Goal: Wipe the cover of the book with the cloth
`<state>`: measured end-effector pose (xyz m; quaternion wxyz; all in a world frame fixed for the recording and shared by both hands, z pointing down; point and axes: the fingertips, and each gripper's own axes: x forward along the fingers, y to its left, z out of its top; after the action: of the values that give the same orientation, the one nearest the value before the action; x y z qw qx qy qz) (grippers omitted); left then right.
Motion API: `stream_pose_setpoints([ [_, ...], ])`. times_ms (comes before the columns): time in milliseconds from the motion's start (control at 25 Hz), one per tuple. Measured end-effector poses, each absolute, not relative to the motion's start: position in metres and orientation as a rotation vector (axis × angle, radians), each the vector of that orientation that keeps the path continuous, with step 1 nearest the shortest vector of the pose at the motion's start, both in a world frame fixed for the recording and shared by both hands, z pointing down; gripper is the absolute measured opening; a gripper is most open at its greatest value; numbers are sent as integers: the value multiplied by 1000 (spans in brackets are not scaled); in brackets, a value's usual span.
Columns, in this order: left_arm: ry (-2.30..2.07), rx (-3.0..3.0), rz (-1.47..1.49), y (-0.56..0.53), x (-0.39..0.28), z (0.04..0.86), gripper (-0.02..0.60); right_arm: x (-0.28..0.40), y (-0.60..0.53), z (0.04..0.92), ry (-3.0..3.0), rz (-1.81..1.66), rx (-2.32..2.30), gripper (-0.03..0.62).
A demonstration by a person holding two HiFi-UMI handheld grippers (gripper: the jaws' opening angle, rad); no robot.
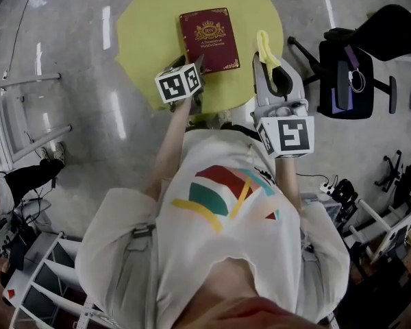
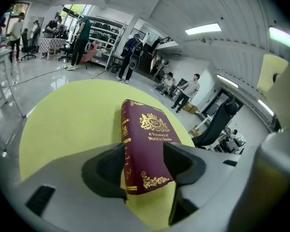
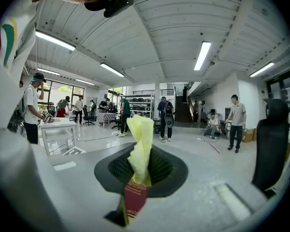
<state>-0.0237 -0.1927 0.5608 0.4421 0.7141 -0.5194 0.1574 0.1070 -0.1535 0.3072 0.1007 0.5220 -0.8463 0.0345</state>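
Observation:
A maroon book [image 1: 207, 38] with gold print lies flat on the round yellow table [image 1: 144, 19]. My left gripper [image 1: 187, 63] is at the book's near left corner. In the left gripper view it [image 2: 144, 166] stands open, angled down, with the near end of the book [image 2: 145, 144] between its two dark pads [image 2: 108, 170]. I cannot see the pads pressing on it. My right gripper [image 1: 270, 64] hovers to the right of the book, shut on a yellow cloth [image 1: 265, 46]. The cloth [image 3: 141, 146] sticks up out of that gripper [image 3: 142, 166], and the book [image 3: 134, 202] shows below it.
A black office chair [image 1: 348, 74] stands to the right of the table. White metal racks [image 1: 27, 115] are on the floor at left. The table's near edge [image 1: 212, 115] is just in front of the person. Several people [image 2: 188, 92] stand far off in the room.

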Motion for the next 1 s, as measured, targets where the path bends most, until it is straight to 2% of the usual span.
stream_pose_setpoints([
  [440,-1198,1691,418,-180,-16,593,235,108,-151,312,-2483,122,1537,32],
  [1000,-1174,1692,395,-179,-13,593,233,98,-153,314,-2506,112,1464,32],
])
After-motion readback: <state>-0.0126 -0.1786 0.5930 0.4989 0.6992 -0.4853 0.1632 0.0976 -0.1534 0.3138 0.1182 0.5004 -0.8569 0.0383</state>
